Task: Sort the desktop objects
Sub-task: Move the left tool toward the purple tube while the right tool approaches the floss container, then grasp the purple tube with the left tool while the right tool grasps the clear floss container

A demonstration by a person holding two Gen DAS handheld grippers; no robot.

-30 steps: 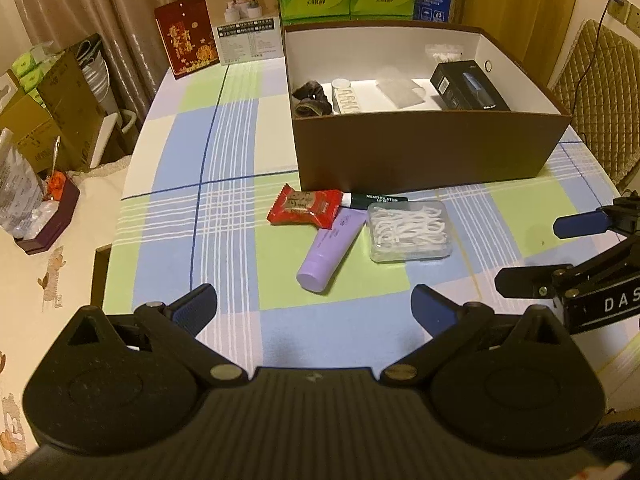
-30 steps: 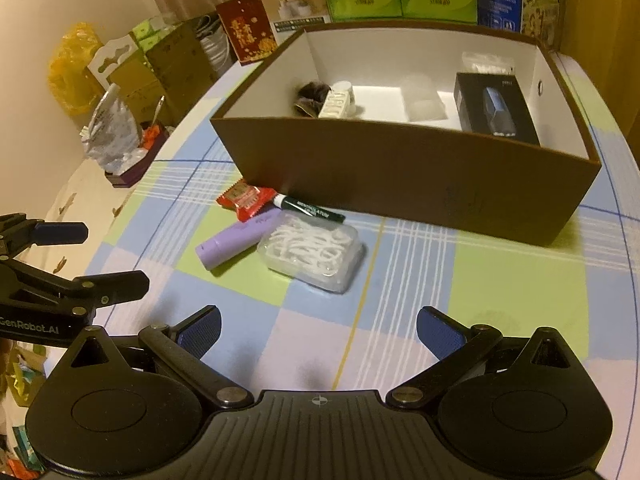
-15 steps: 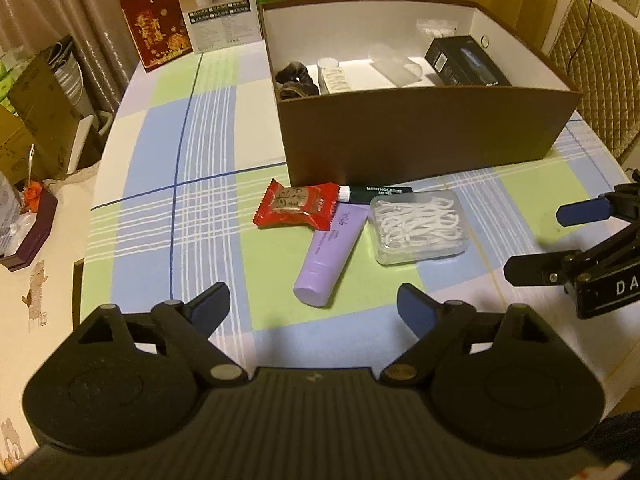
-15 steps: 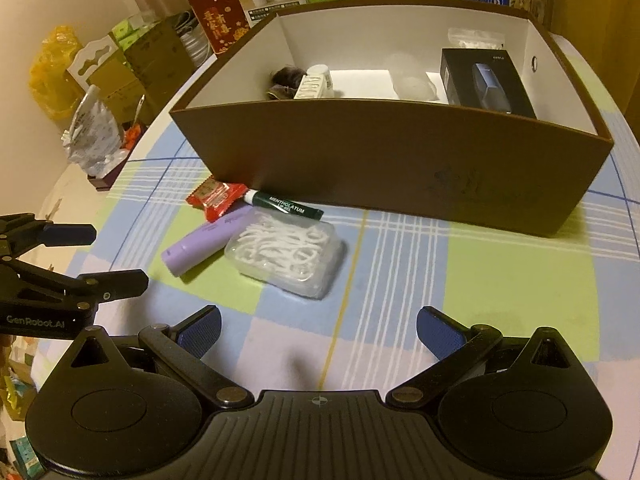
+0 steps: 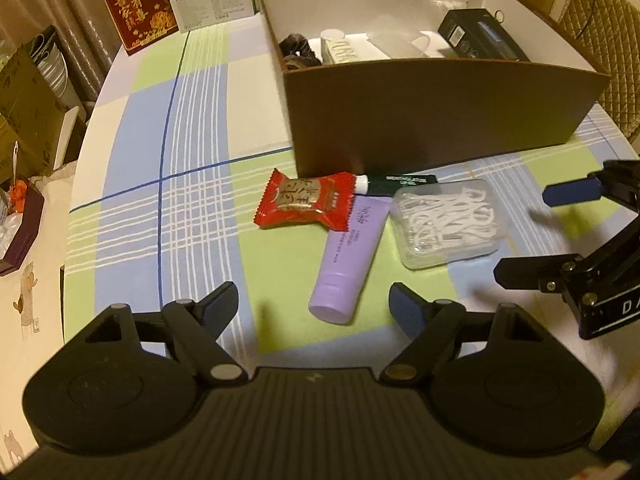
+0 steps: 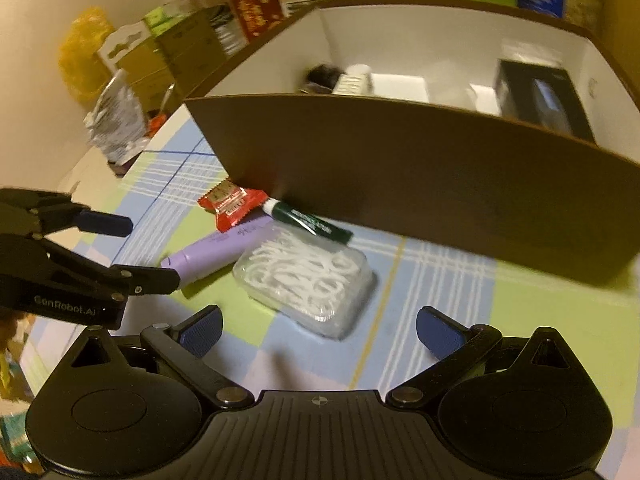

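Four loose items before the box [image 5: 440,120] | purple tube [image 5: 348,264]: light, soft, slippery, grip mid-body | left gripper [image 5: 314,304] jaws closing, empty | right gripper [image 6: 318,330] jaws spread, empty

- We are holding our right gripper [image 6: 318,326] with its fingers [image 6: 202,330] spread, nothing lying between them, above the clear box of floss picks [image 6: 306,282] on the checked table [image 6: 440,300].
- Our left gripper [image 6: 116,250] is reaching in beside the purple tube [image 6: 224,250], its fingers closing.
- The red packet [image 6: 230,202] and green tube [image 6: 310,222] are lying against the brown box [image 6: 420,184].
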